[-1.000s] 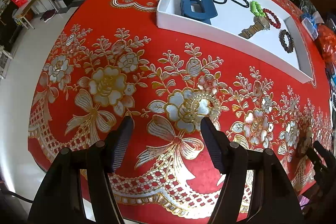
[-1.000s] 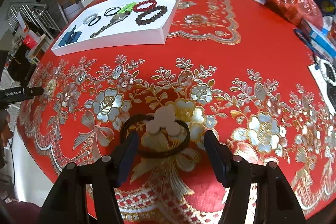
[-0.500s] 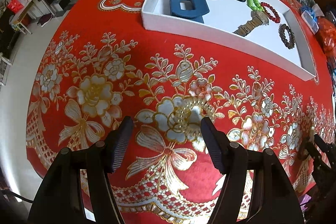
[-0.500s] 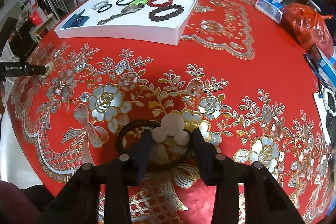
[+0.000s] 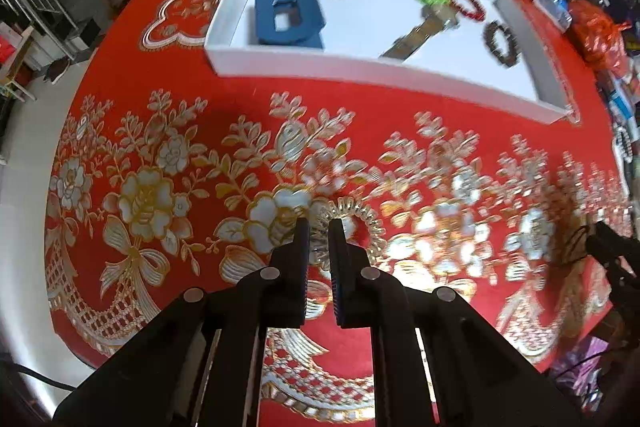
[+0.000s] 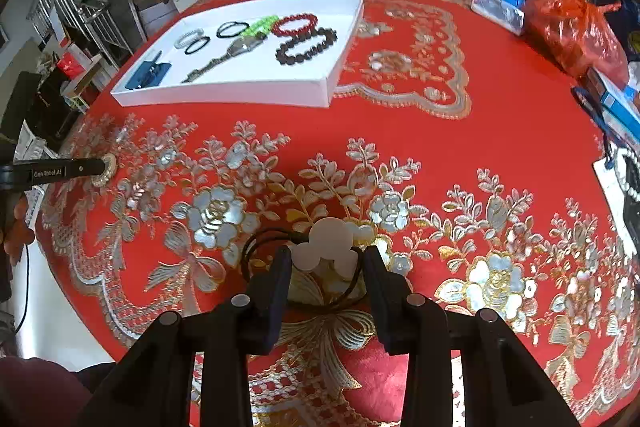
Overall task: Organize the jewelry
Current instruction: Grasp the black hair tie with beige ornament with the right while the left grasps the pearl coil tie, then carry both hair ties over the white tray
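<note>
The clear spiral hair tie (image 5: pixel 352 227) lies flat near the surface's (image 5: pixel 132 99) near edge, hard to pick out against the gold and silver embroidery, and the left gripper (image 5: pixel 319 239) comes almost straight down on the side of its ring nearest the camera. That gripper's jaws have just been closing and now stand at a narrow slit with the coil's rim between the tips; the picture is blurred, but the pads appear to be pinching it. Further along the same near edge, the dark hair tie with white round charms (image 6: pixel 328 247) lies with its loop spread flat, and the right gripper (image 6: pixel 326 261) straddles the charm cluster. Its jaws have also just been closing and are about a third open, the pads seeming to press the charms from either side. The white tray (image 5: pixel 360 67) sits well beyond both pieces, towards the far side of the surface, its long axis running across the left view and already carrying bracelets, hair ties, a blue claw clip (image 5: pixel 288 19) and a watch (image 5: pixel 424 31). Each piece must probably be lifted and carried away from the person to reach it.
</note>
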The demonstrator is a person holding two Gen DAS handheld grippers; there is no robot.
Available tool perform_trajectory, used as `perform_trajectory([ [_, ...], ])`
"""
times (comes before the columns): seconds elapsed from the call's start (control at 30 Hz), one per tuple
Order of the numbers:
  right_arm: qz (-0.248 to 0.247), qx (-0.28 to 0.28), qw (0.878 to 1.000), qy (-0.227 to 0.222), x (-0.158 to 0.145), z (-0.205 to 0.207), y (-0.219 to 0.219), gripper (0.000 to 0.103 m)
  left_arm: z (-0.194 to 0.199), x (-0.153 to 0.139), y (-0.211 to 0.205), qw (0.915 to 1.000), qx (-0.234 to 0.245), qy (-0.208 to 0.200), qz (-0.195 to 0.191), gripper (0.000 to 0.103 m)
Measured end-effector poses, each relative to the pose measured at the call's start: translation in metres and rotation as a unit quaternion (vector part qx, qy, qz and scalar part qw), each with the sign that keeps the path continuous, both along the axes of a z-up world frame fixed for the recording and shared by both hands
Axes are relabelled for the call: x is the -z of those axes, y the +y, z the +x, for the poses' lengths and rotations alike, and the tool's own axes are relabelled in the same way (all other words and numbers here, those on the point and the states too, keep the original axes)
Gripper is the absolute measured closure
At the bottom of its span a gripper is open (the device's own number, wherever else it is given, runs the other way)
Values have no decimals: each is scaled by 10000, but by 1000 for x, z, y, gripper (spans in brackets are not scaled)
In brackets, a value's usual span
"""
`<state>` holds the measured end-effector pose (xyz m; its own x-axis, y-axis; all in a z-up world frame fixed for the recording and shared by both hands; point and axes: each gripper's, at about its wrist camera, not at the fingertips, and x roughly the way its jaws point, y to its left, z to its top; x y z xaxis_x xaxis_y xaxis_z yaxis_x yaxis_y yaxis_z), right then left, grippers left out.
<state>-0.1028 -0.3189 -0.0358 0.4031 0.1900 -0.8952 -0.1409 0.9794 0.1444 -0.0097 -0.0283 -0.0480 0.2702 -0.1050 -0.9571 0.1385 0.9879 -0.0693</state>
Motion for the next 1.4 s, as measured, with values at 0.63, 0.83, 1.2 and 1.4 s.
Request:
perform_trajectory([
  [0.63, 222, -189, 9965, -777, -78, 53, 33, 68, 32, -80, -12, 9973, 137, -617, -375, 95],
  [0.83, 263, -266, 9958, -837, -85, 79, 46, 68, 51, -86, -22, 9969, 198, -722, -248, 95],
  [1.2, 315, -249, 9961, -785, -82, 125, 57, 68, 89, -83, -34, 9968, 259, -745, -109, 95],
  [1.4, 376, -199, 9970, -651, -71, 150, 62, 68, 111, -74, -36, 9974, 262, -677, -4, 95],
])
